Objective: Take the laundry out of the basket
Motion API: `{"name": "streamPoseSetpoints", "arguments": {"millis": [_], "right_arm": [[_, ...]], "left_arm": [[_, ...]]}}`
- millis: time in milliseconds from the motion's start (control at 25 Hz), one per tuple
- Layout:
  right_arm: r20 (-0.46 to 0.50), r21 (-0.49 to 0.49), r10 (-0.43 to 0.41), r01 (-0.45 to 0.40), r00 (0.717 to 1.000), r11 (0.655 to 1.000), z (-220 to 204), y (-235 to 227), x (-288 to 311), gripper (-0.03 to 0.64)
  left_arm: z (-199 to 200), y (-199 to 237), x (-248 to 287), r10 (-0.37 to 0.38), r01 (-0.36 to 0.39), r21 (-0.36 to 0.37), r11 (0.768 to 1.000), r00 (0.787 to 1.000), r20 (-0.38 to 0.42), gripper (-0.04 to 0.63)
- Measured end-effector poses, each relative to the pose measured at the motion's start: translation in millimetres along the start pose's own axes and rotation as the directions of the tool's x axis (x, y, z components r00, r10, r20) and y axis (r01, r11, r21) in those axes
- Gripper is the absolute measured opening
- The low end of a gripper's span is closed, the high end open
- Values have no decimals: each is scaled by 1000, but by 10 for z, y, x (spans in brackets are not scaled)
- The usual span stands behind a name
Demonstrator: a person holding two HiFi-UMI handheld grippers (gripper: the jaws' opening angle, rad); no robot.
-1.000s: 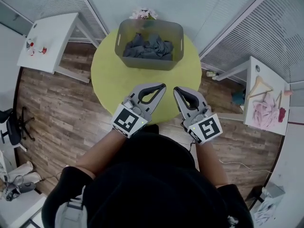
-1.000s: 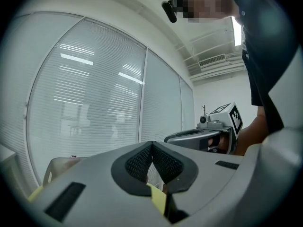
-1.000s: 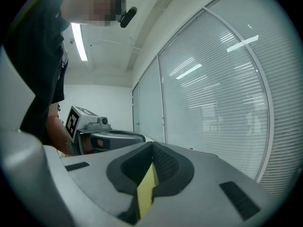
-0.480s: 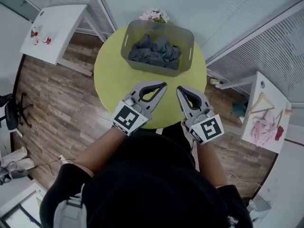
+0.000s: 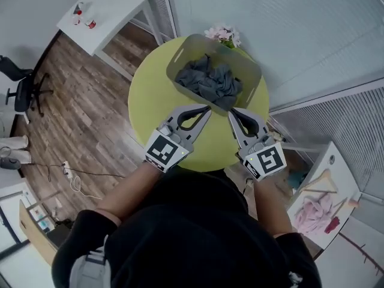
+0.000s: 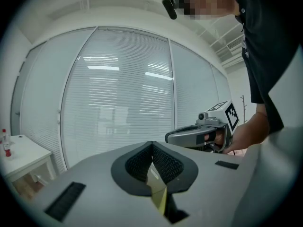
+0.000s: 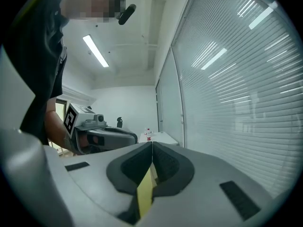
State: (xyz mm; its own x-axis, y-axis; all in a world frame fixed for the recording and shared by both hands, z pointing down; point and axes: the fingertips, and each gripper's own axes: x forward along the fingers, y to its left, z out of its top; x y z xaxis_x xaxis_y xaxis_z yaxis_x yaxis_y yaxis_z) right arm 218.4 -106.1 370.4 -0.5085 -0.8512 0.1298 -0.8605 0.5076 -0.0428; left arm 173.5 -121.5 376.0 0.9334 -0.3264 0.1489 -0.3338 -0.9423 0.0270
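Head view: a grey basket on the round yellow-green counter holds crumpled dark grey laundry. The left gripper and right gripper hover just before it.

Left gripper view: jaws clenched together, empty.

Right gripper view: jaws likewise clenched, empty.

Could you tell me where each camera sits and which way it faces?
Head view: on the head, steeply down at table, basket, laundry; shows torso, left gripper, right gripper.
Left gripper view: on the left gripper, along shut jaws toward blinds; shows right gripper, hand.
Right gripper view: on the right gripper, along shut jaws toward blinds; shows left gripper.
Shared: both gripper views show blinds.
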Motion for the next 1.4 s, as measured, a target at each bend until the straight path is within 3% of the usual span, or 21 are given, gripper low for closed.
{"name": "streamPoseSetpoints", "arguments": {"millis": [200,480,720,880,1120,1400], "right_arm": [[-7,-9,99,-99,995,995,-38,-195,18,23],[-25,-16,228,-229,973,973,-137,-388,103,23],[-125,-13,297,-301,947,954,-383,-587,317,23],[-218,-22,323,-336,921,942,-602,-685,554,25],[-286,-22,329,-349,900,937,-813,-741,902,25],[-297,-25,304,-326,905,945,-893,-782,1174,25]], "left_arm": [[-13,24,124,129,-129,-10,992,992,2,9],[-65,98,340,266,-266,-38,963,964,-5,9],[-124,184,427,347,-348,-39,937,938,-17,9],[-198,281,467,362,-363,-22,932,932,-24,9],[-352,568,488,362,-362,-16,932,932,-28,9],[-491,908,609,333,-333,-27,942,943,-16,9]]}}
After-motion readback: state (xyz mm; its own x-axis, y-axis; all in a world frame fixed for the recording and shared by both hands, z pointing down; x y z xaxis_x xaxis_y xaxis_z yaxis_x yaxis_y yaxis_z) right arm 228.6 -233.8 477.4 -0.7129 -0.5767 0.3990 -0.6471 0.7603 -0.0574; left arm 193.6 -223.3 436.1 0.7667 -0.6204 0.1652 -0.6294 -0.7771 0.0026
